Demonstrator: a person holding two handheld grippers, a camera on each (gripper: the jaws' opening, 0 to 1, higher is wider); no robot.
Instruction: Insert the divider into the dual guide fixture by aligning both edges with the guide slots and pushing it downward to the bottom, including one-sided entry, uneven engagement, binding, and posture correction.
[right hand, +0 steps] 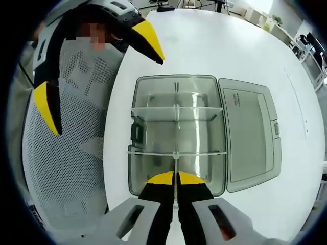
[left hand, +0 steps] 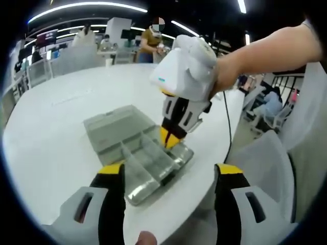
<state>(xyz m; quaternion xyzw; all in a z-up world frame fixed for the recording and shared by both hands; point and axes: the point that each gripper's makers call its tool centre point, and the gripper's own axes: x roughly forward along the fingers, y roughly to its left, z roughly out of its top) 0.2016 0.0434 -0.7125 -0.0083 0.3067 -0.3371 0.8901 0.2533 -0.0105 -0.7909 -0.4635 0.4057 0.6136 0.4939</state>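
Divider (right hand: 176,171) stands on edge in the clear organizer box (right hand: 153,168), pinched by the right claw (right hand: 176,178), 2 jaws nearly shut; left claw (left hand: 168,171) wide open, holding nothing, above the white counter (right hand: 230,46); risk: uneven push binds 1 edge.

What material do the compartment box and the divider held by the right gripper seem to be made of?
Compartment box: probably translucent grey plastic, glossy; the table shows through its walls. Divider: likely clear thin plastic, seen edge-on, so uncertain. Right gripper pinches it.
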